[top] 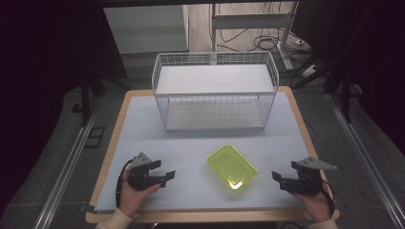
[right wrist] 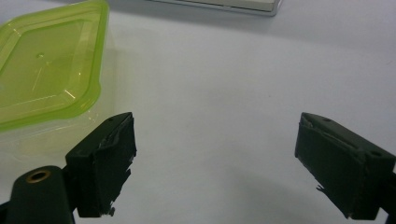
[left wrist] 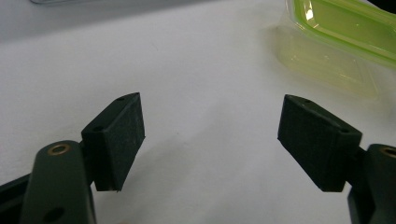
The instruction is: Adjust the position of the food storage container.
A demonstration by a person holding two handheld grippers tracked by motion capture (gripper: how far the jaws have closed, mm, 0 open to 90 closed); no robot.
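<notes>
**Green container untouched between 2 waiting tools**

The yellow-green container (top: 232,167), a shallow rectangular plastic box with its lid on, lies flat on the white mat near the front of the bench (top: 114,124), turned at an angle to the bench edge. Nothing grips or touches it. The left tool (top: 164,172) rests on the mat to one side of it, jaws spread wide and empty, pointing toward the box. The right tool (top: 278,178) sits on the other side, near the container but apart from it, its jaws also wide and empty. Each is held in 1 hand. Behind the container, well apart, stands a white wire basket (top: 215,90) with nothing visible in it. Judged from this, the work has barely begun: the box has not yet been grasped or lifted, and if the basket is its destination, the whole carry is left.
</notes>
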